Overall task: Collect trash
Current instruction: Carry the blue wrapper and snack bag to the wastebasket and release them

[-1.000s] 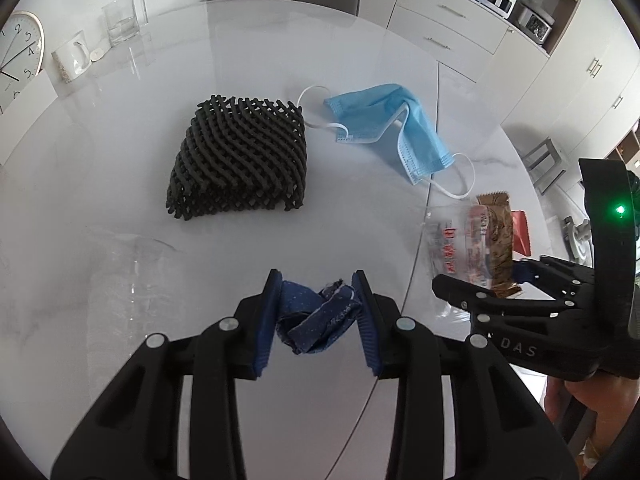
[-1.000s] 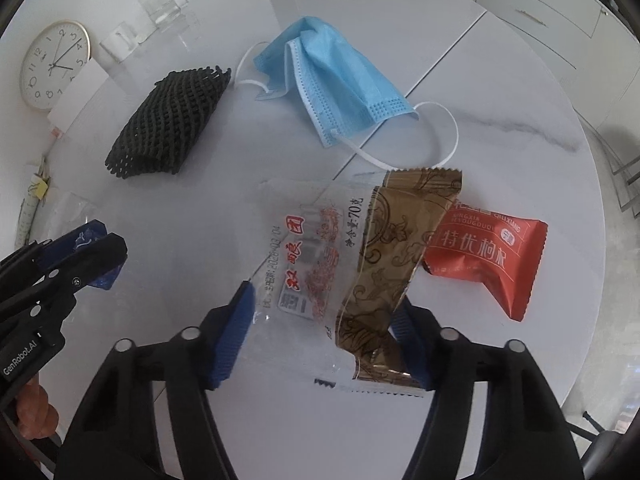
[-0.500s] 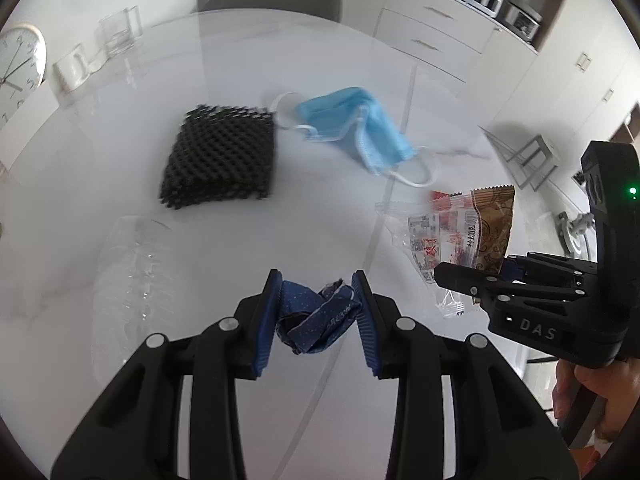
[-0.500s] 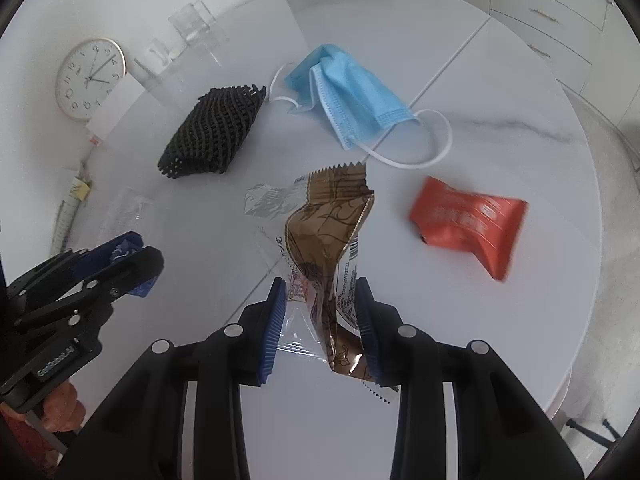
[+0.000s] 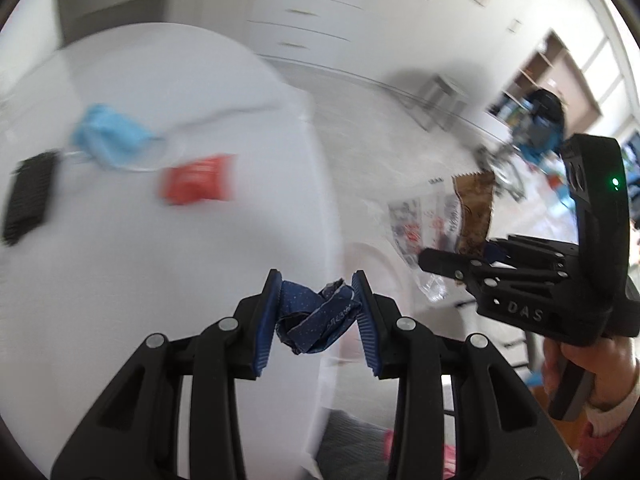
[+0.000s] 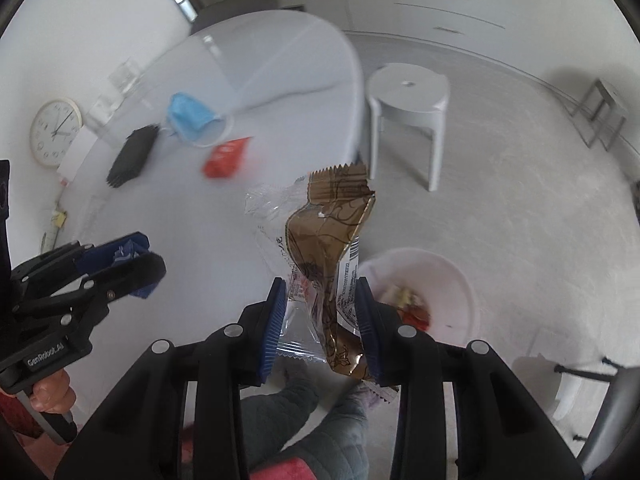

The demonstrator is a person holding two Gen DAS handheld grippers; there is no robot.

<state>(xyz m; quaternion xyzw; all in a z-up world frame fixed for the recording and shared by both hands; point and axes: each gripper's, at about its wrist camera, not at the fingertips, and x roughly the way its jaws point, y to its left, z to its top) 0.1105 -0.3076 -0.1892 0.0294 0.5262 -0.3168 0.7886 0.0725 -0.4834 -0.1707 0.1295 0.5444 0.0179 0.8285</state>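
Observation:
My left gripper (image 5: 316,280) is shut on a crumpled dark blue wrapper (image 5: 320,314) at the white table's edge (image 5: 320,184). My right gripper (image 6: 320,284) is shut on a brown wrapper (image 6: 324,232) and a clear printed wrapper (image 6: 272,204), held together off the table above the floor. A white bin (image 6: 440,276) with some trash in it stands on the floor just right of and below the right gripper. On the table lie a red packet (image 6: 226,156), a blue face mask (image 6: 188,114) and a black foam net (image 6: 130,154).
A white stool (image 6: 408,92) stands beside the table on the grey floor. A clock (image 6: 54,130) leans at the table's far left, near some glasses. White cabinets line the back wall. A person's legs show below the right gripper.
Both grippers swung right, away from the table's middle, to its edge and the bin. The right gripper closed on the two wrappers and lifted them off the table. The left kept its blue wrapper.

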